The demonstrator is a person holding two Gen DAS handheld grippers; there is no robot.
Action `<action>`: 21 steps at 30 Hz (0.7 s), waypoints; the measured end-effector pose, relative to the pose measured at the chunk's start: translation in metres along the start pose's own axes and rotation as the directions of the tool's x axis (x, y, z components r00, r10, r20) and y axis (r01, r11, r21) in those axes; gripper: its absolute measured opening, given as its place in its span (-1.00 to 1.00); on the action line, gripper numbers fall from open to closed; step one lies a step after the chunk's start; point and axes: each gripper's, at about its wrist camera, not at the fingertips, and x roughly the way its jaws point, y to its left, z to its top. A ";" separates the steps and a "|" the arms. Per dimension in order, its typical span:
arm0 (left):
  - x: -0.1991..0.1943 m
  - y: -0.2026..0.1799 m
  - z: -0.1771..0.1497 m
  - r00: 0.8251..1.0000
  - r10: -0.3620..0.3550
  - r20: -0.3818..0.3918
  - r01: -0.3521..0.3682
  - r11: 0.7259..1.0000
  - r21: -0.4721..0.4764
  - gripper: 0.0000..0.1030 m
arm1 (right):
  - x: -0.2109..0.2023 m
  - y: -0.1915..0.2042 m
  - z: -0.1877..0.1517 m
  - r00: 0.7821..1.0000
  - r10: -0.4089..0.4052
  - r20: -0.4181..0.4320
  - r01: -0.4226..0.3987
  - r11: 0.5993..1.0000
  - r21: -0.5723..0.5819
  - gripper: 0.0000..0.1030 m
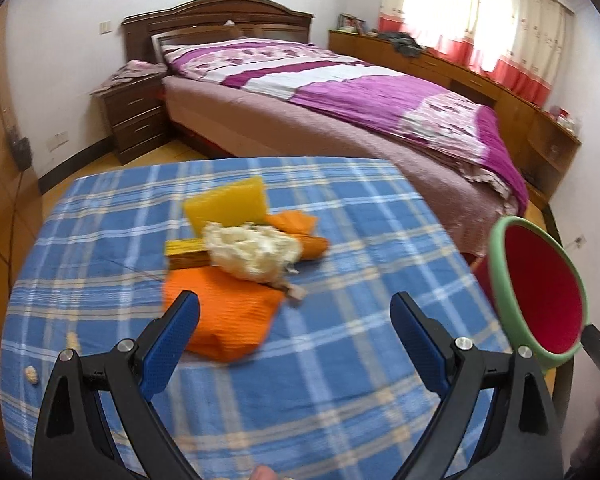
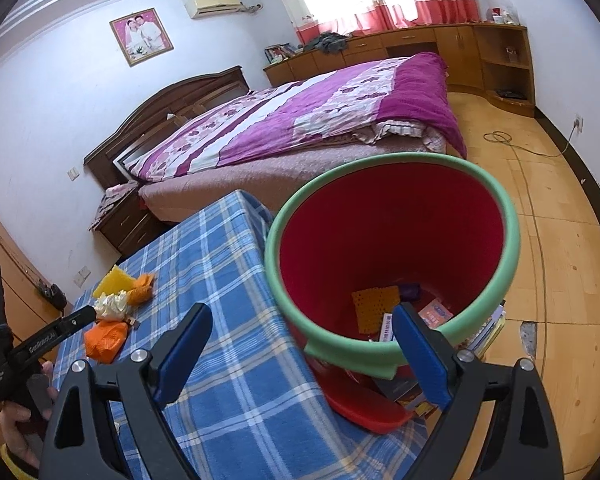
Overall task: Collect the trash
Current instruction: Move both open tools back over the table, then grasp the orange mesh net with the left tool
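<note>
Left wrist: left gripper (image 1: 294, 312) hovering with fingers spread, empty, over trash pile (image 1: 244, 252) lying on checked tabletop (image 1: 340, 360). Right wrist: right gripper (image 2: 302, 326) fingers standing wide, empty, facing red bin (image 2: 392, 256) sitting beside tabletop edge.

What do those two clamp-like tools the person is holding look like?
Each is a black plastic fork. The left gripper and right gripper both carry flat blue textured pads on hinged black arms with silver rivets. The right view shows the left tool's black handle with white lettering.
</note>
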 end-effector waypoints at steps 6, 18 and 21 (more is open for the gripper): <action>0.024 0.029 0.003 0.997 0.056 -0.058 -0.057 0.998 -0.016 0.84 | 0.006 0.013 -0.003 1.000 -0.002 -0.018 0.002 1.000 -0.022 0.82; 0.068 0.055 -0.011 0.982 0.095 -0.166 -0.102 0.994 -0.035 0.82 | 0.021 0.032 -0.007 0.998 -0.012 -0.063 0.009 0.998 -0.056 0.82; 0.073 0.058 -0.012 0.980 0.074 -0.182 -0.087 0.994 -0.062 0.58 | 0.025 0.038 -0.009 0.997 -0.013 -0.072 0.008 0.997 -0.070 0.82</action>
